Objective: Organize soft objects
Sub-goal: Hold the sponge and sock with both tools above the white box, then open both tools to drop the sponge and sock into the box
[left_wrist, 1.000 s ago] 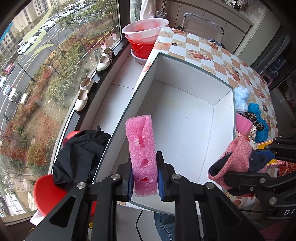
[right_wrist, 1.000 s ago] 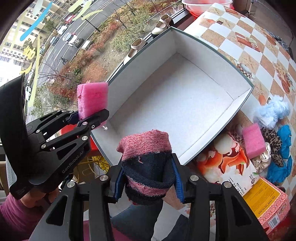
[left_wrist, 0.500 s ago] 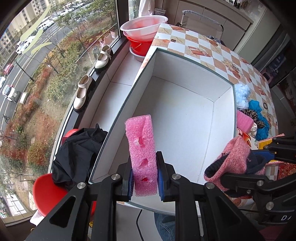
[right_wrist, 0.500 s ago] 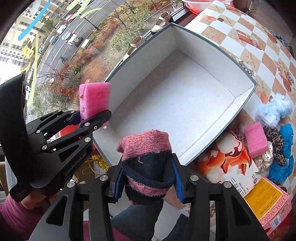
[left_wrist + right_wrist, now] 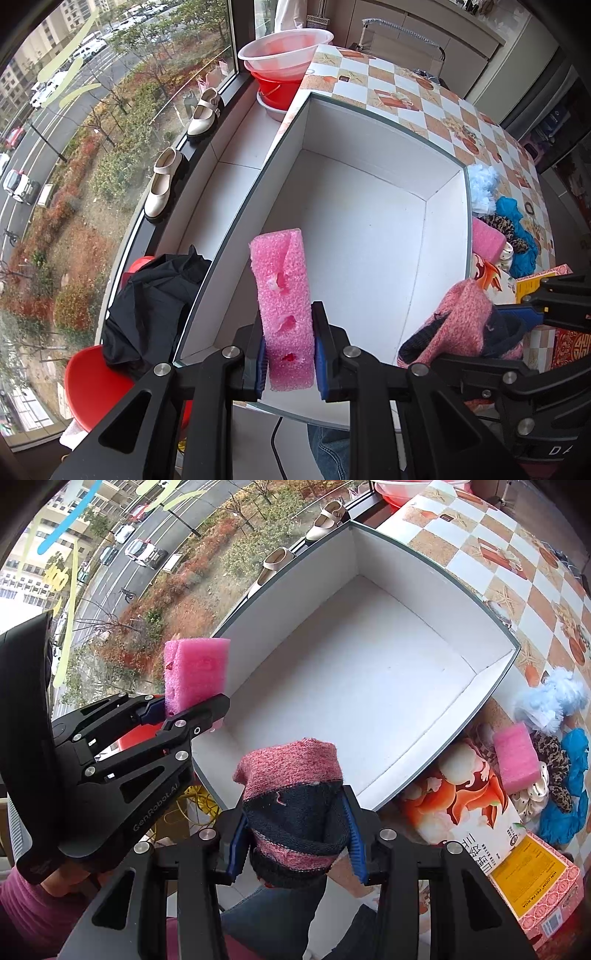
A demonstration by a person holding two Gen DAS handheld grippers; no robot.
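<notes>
My left gripper is shut on a pink foam block that stands upright over the near edge of a big white box. The block also shows in the right wrist view. My right gripper is shut on a pink and navy knitted sock, held just in front of the box's near rim; the sock also shows in the left wrist view. The box is empty inside.
To the right of the box lie a second pink foam block, a light blue fluffy item, a leopard-print item and blue cloth on the checkered table. Printed cartons sit at the right. Shoes stand on the windowsill.
Both grippers have drifted slightly nearer the box with their loads still held. Nothing was let go.
</notes>
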